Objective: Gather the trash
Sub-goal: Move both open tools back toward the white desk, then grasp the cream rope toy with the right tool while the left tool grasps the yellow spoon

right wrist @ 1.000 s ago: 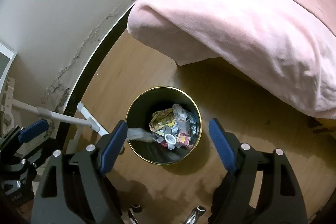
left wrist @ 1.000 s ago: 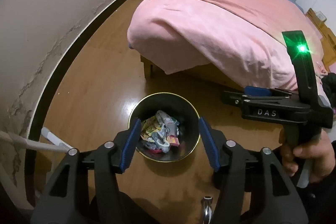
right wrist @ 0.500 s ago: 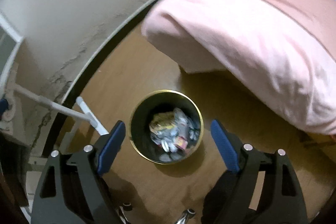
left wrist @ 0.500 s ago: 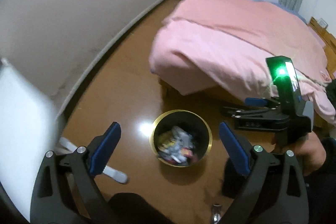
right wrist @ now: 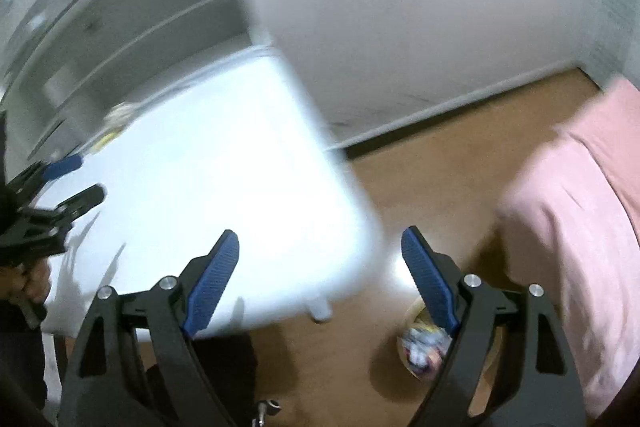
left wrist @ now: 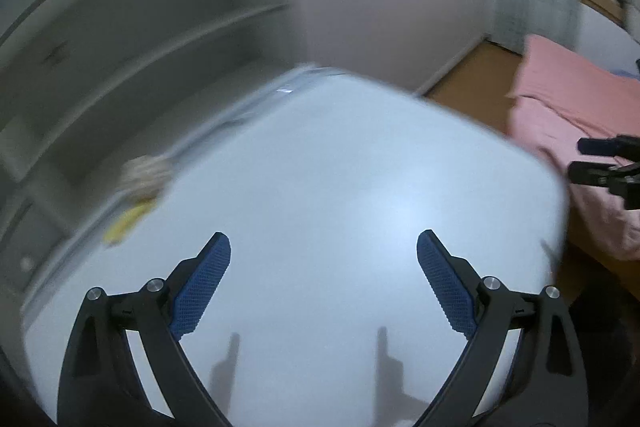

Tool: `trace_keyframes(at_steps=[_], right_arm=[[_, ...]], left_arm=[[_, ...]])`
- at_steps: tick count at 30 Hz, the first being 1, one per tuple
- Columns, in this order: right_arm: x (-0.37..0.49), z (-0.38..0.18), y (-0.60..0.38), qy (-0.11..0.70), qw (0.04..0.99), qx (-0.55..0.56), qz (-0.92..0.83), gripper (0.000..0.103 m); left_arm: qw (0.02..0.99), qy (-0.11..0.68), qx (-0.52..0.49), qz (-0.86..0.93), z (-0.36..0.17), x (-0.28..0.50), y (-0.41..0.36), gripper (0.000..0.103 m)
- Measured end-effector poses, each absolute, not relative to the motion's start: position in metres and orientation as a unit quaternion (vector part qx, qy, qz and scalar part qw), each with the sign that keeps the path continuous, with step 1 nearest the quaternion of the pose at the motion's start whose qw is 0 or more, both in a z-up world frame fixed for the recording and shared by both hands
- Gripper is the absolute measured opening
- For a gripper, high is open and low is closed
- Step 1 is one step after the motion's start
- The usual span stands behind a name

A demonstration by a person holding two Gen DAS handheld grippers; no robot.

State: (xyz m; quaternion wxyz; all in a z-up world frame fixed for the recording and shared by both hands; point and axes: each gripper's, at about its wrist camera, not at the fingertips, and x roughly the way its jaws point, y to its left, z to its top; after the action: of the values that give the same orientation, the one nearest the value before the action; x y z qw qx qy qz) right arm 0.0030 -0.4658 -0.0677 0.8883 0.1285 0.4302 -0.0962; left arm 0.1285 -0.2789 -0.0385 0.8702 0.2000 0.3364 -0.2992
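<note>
No lettering, label, brand or number can be read in either wrist view. The white table (left wrist: 340,187), the pale, crumpled item (left wrist: 144,169) at its far edge in the left of the frame and the yellow scrap (left wrist: 128,223) just below it are smeared by motion blur, so any print they may carry is lost. In the right wrist view, the colourful wrappers in the bin (right wrist: 420,347) at the lower right are likewise too blurred and partly hidden to show any wording.
</note>
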Motion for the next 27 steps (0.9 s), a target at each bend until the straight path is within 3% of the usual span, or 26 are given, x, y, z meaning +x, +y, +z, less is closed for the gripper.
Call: trace_keyframes(at_steps=[12, 24, 26, 27], right_arm=[[0.246, -0.065, -0.274, 0.475, 0.876, 0.046, 0.066, 0.08], [0.374, -0.105, -0.226, 0.514, 0.855, 0.044, 0.049, 0.08], [0.378, -0.11, -0.222, 0.52, 0.851, 0.044, 0.056, 0.061], [0.378, -0.112, -0.221, 0.526, 0.848, 0.039, 0.057, 0.044]], left_arm=[[0.883, 0.367, 0.144, -0.253, -0.062, 0.264, -0.139, 0.091], [0.873, 0.377, 0.143, -0.275, -0.076, 0.299, -0.131, 0.091], [0.87, 0.38, 0.146, -0.278, -0.077, 0.302, -0.133, 0.091], [0.869, 0.381, 0.147, -0.279, -0.077, 0.304, -0.134, 0.091]])
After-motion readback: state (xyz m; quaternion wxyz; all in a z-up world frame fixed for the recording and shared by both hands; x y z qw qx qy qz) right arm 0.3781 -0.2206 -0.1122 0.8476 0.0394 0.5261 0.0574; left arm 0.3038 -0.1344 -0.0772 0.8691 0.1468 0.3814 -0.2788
